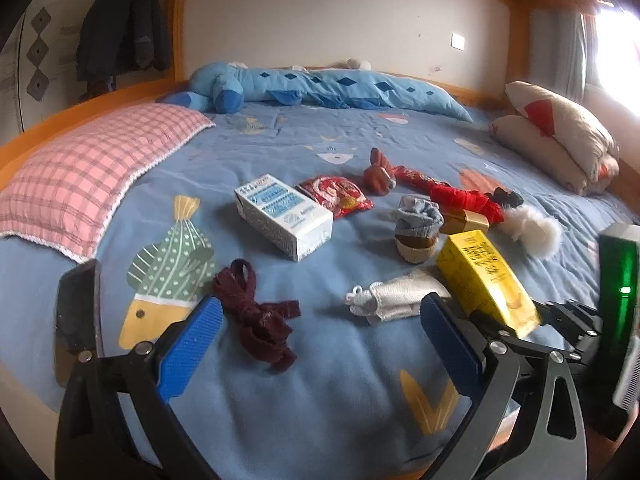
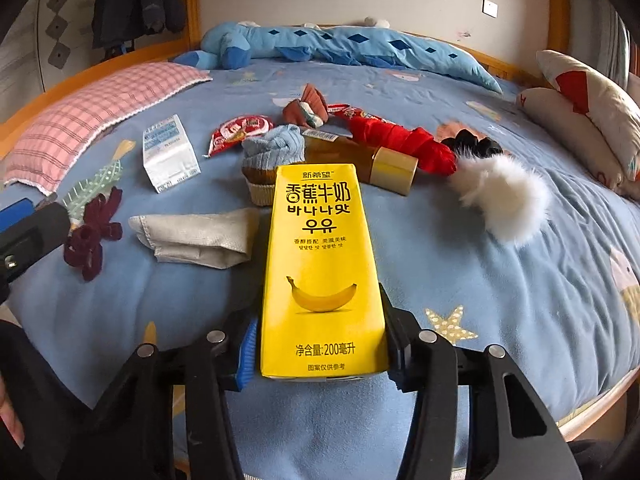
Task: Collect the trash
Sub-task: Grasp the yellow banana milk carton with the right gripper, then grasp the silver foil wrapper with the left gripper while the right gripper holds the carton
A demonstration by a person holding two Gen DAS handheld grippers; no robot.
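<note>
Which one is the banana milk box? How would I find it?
Look at the blue bedspread, at the near edge in front of the socks. The yellow carton lies clamped in the right gripper, beside a folded grey sock. It alone is bright yellow with a banana picture.

we see a bed (image 1: 340, 380) with a blue fish-print cover; on it lie a pink plaid pillow (image 1: 88, 172), a white carton (image 1: 284, 216), a red wrapper (image 1: 336, 194), socks and a maroon tie (image 1: 256, 316).

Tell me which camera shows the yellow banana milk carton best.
Right wrist: the yellow carton fills the centre, label readable, clamped by the right gripper. The left wrist view shows it small, angled and slightly blurred.
</note>
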